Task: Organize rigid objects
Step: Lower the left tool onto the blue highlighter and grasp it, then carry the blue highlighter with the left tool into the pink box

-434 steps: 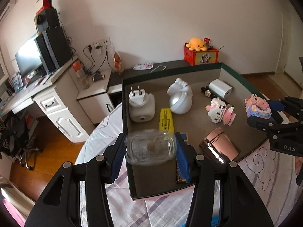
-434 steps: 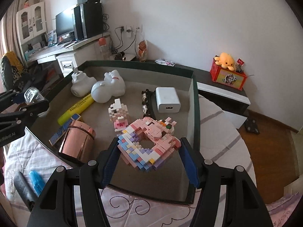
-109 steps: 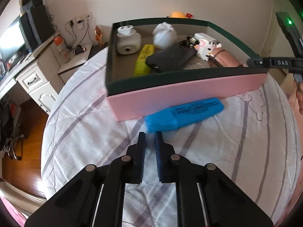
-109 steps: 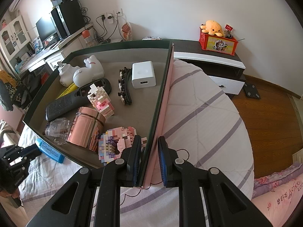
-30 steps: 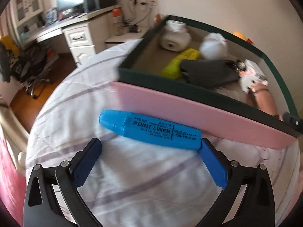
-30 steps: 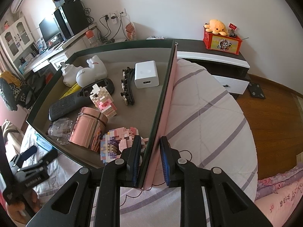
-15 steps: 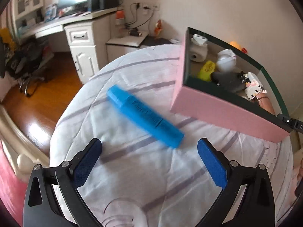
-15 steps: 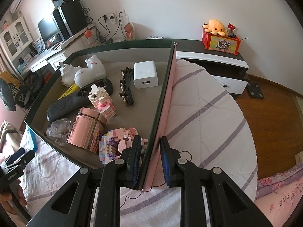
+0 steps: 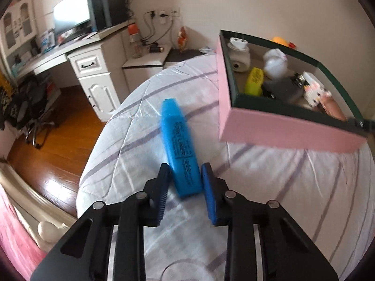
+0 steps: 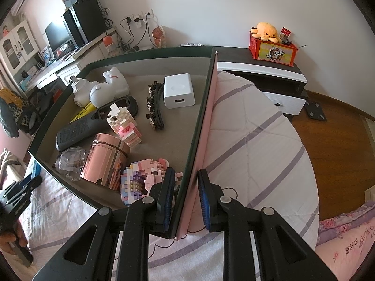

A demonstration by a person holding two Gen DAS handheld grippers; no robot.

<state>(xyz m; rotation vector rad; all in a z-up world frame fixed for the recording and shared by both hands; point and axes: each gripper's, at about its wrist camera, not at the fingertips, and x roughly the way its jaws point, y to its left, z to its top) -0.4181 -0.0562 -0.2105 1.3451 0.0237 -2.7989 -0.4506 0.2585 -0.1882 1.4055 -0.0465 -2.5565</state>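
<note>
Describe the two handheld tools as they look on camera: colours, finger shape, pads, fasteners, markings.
Both match. The left tool and the right tool each have matte black, angular two-finger linkages with open triangular cut-outs, silver round fasteners at the pivots, and blue ribbed pads on the inner fingertip faces. In the right wrist view, white lettering shows on the left tool's side, too small to read. No cables or sleeves are visible.

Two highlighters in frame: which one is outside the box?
The blue highlighter: it lies on the bedspread, its end between the closing left gripper fingers. The yellow highlighter sits inside the box.
</note>
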